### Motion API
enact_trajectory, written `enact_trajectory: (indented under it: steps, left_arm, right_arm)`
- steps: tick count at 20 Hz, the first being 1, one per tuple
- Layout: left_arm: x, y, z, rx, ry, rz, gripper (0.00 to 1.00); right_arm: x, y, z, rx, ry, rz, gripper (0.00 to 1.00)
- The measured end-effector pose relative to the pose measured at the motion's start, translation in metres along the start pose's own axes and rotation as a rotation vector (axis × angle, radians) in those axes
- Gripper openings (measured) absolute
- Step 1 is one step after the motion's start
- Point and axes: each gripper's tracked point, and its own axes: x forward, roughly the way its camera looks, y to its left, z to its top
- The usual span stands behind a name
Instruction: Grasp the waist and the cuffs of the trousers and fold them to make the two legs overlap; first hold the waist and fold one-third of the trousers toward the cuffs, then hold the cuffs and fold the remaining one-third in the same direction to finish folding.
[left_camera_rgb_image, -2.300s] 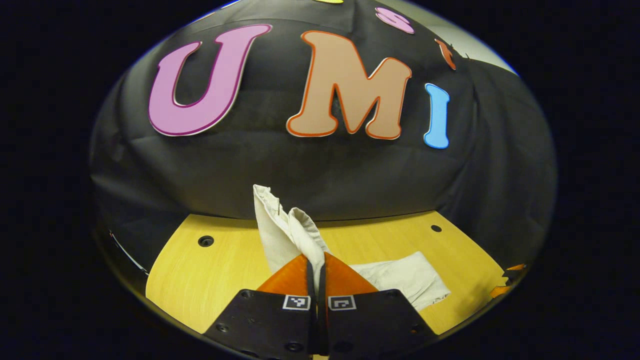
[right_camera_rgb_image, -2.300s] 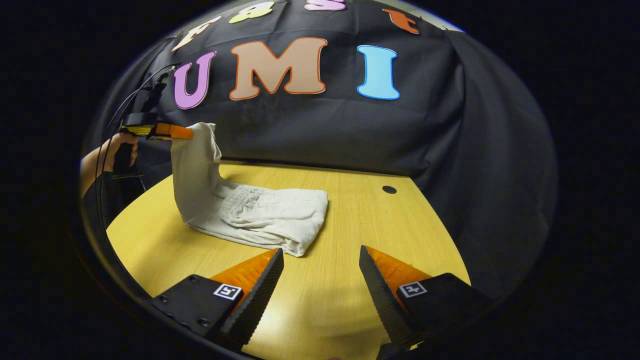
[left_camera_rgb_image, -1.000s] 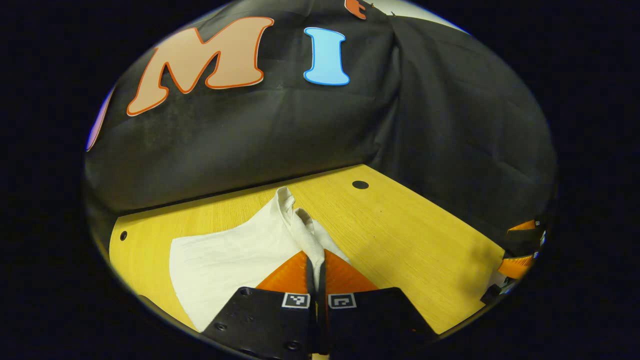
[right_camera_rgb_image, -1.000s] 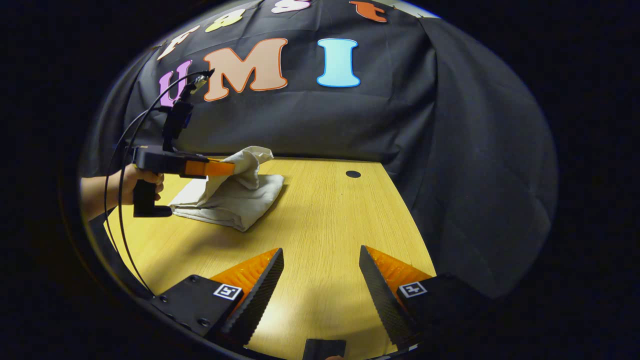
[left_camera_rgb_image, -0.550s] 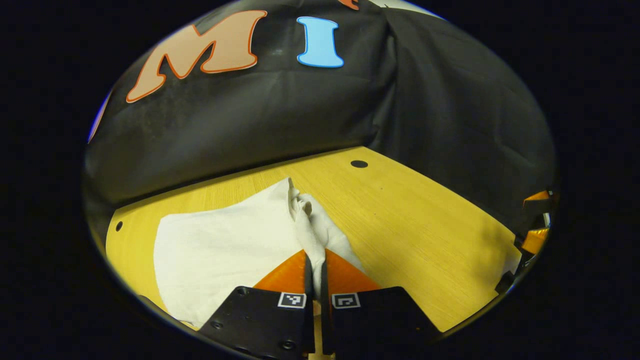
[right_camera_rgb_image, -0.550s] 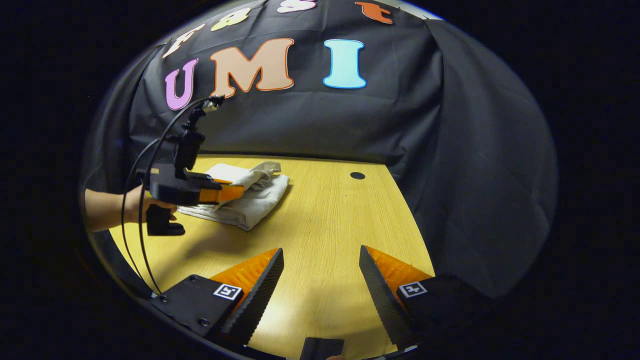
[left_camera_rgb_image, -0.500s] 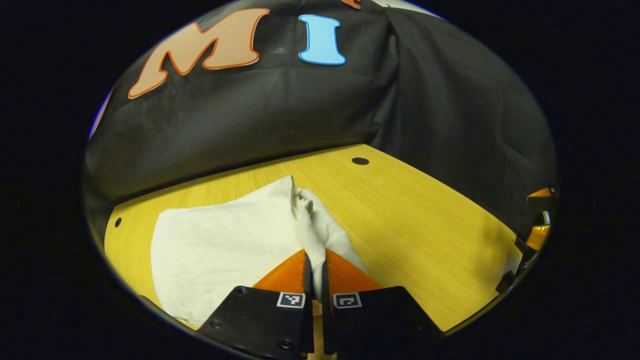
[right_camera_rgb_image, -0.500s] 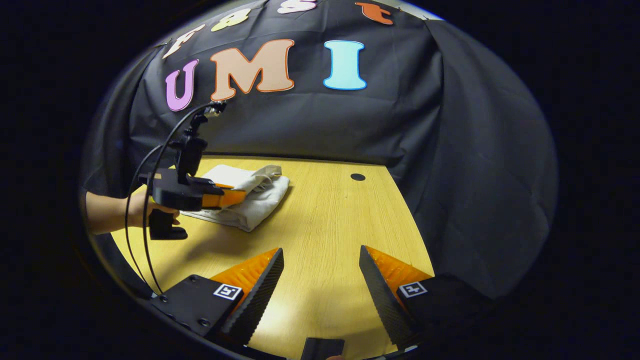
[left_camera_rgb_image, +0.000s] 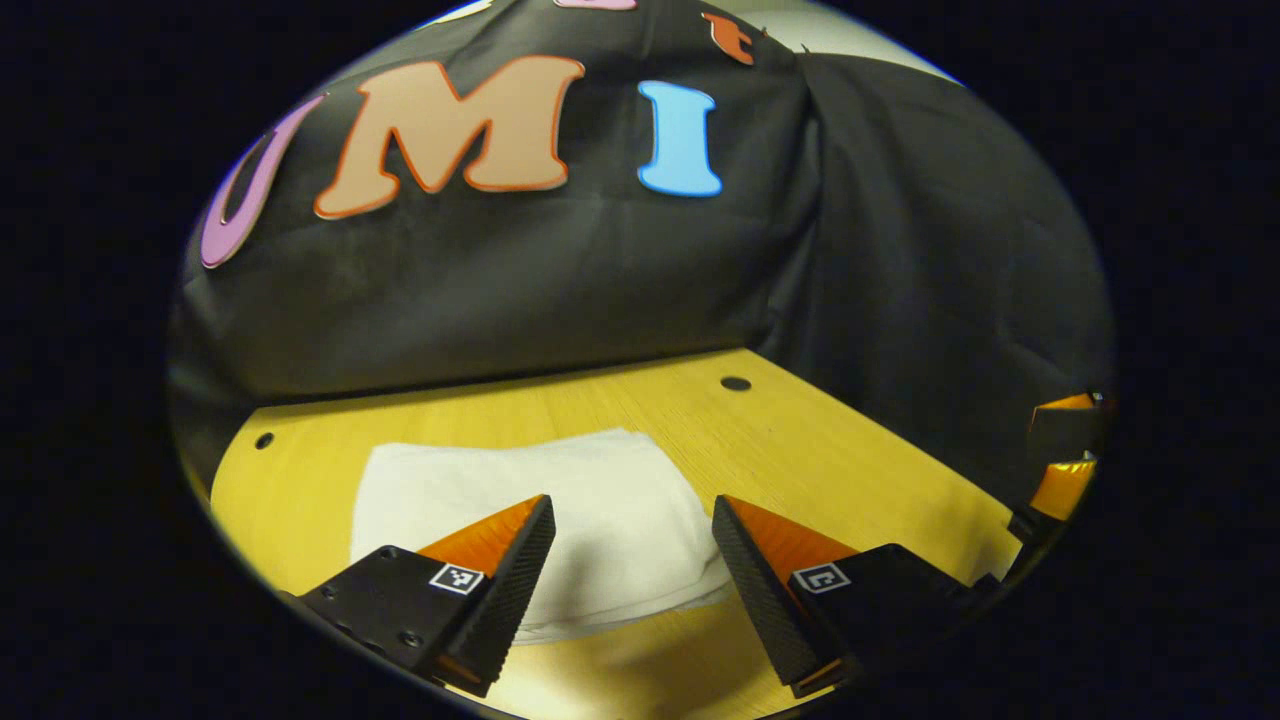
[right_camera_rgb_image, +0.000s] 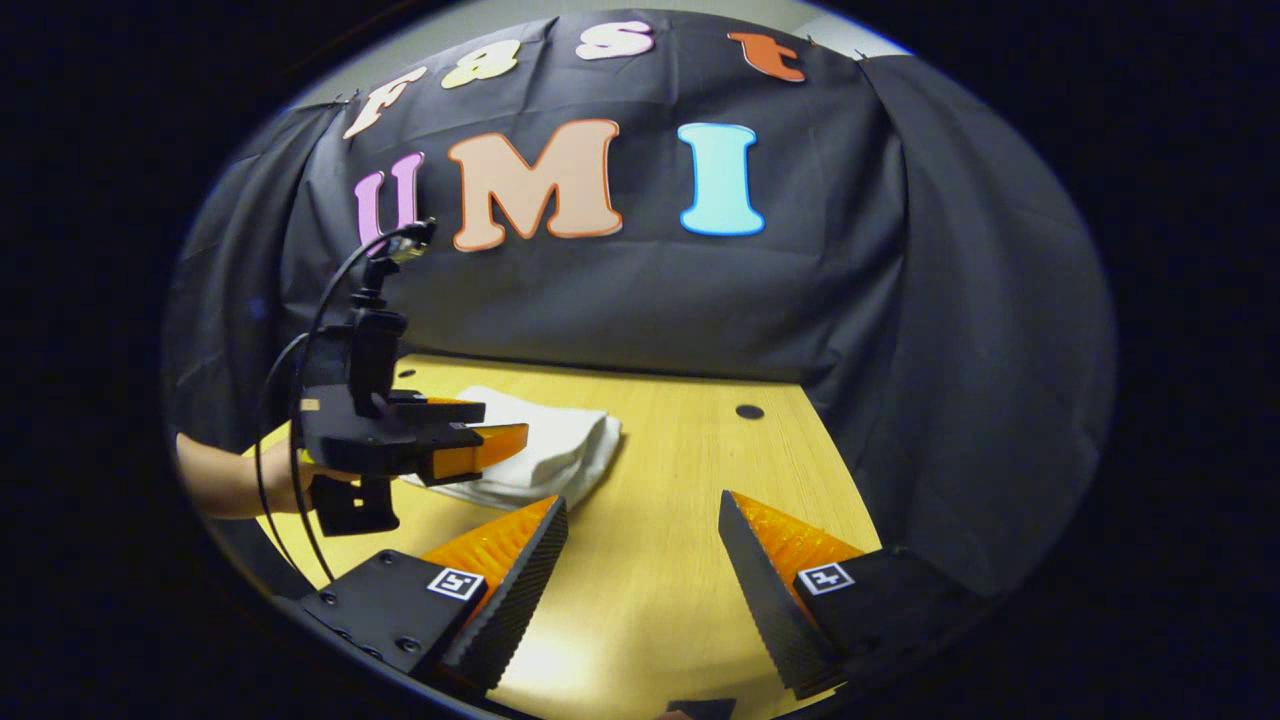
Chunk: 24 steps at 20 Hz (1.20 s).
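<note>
Left gripper view looks down along the left gripper (left_camera_rgb_image: 632, 512), whose two fingers stand spread apart with nothing between them. Just past the fingertips, the trousers (left_camera_rgb_image: 560, 500) lie folded into a flat, pale, roughly rectangular bundle on the wooden table (left_camera_rgb_image: 850, 470). The bundle sits toward the table's left side in this view, near the black cloth wall. Two small round holes mark the tabletop, one at the far left and one behind the bundle to the right. At the right edge of this view, the tips of the right gripper (left_camera_rgb_image: 1062, 445) show, well apart from the trousers.

Right gripper view shows the right gripper (right_camera_rgb_image: 642, 515) with its fingers also wide apart, empty, above bare table (right_camera_rgb_image: 680, 560). Farther off to the left, a person's hand (right_camera_rgb_image: 290, 470) holds the left gripper (right_camera_rgb_image: 505, 435), its fingers parted and poised just above the near edge of the folded trousers (right_camera_rgb_image: 545, 450). A black cable loops up from that gripper.
</note>
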Motion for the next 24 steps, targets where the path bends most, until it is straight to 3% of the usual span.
enact_trajectory:
  steps: [4,10,15,24]
  left_arm:
    - [-0.065,0.039,0.072,0.018,-0.149,0.092,0.95]
    - [-0.17,0.114,0.133,0.052,-0.293,0.247,0.95]
    - [-0.244,0.159,0.149,0.096,-0.364,0.374,0.95]
    - [-0.309,0.192,0.14,0.103,-0.399,0.469,0.94]
  right_arm:
    - [0.0,0.041,0.053,0.019,-0.124,0.024,0.98]
    - [-0.021,0.092,0.121,0.019,-0.274,0.046,0.98]
    - [-0.05,0.111,0.146,0.018,-0.373,0.005,0.96]
    - [-0.076,0.139,0.152,0.015,-0.424,-0.025,0.97]
